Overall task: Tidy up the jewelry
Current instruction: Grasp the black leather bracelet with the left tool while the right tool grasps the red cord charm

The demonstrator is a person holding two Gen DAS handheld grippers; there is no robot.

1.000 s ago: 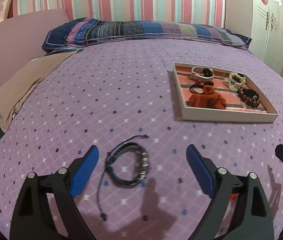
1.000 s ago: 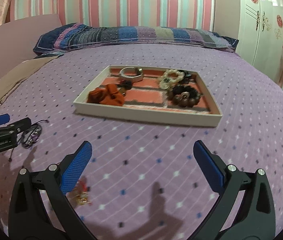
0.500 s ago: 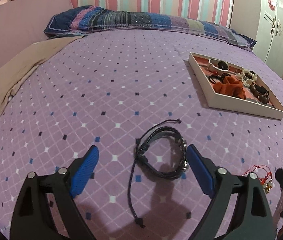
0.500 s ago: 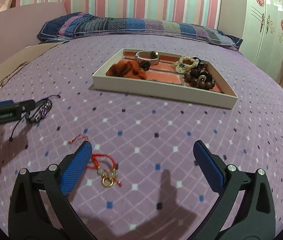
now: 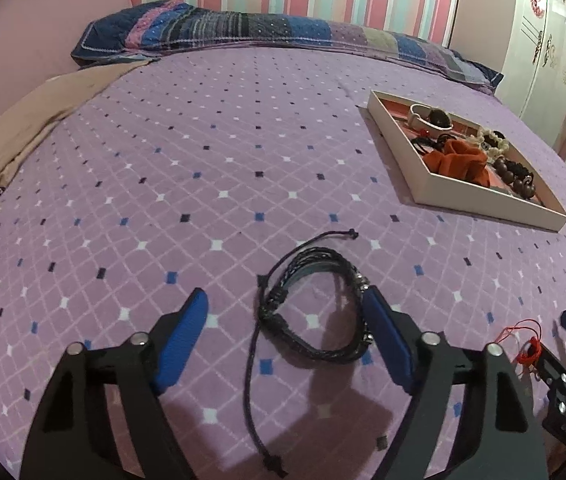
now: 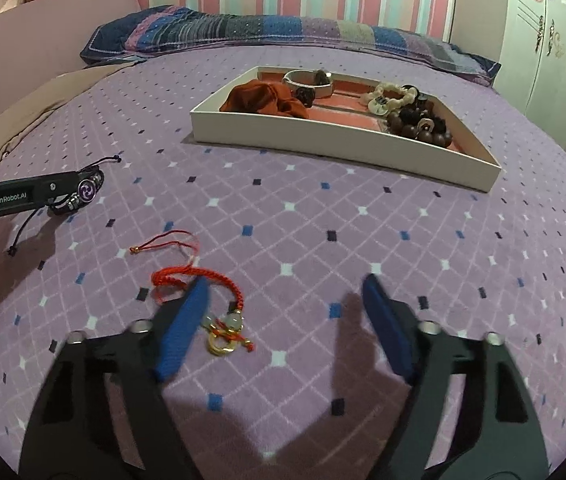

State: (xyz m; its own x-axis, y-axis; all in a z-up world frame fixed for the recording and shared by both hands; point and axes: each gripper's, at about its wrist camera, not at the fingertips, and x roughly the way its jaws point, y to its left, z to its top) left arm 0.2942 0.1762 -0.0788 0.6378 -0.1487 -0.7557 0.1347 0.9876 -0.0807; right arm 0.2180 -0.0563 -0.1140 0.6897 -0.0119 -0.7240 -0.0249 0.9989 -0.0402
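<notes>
While lowered over the purple bedspread (image 5: pixel 243 152), left claw (image 5: pixel 283 336) unclenched, jaws just narrowing around black cord bracelet (image 5: pixel 315 308); right pad seemingly at its edge. Right claw (image 6: pixel 283 320) likewise narrowing, ungripped, left pad overlapping red string bracelet (image 6: pixel 203 296). White tray (image 6: pixel 323 140) of jewelry farther off, right.

Purple bedspread (image 5: pixel 243 152) carries tray (image 5: pixel 479 200), black bracelet (image 5: pixel 315 304), red bracelet (image 6: pixel 199 280), pillow (image 5: pixel 243 32).

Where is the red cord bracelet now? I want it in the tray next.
In the right wrist view the red cord bracelet lies on the purple bedspread, partly under the right gripper's left finger, well short of the tray.
</notes>
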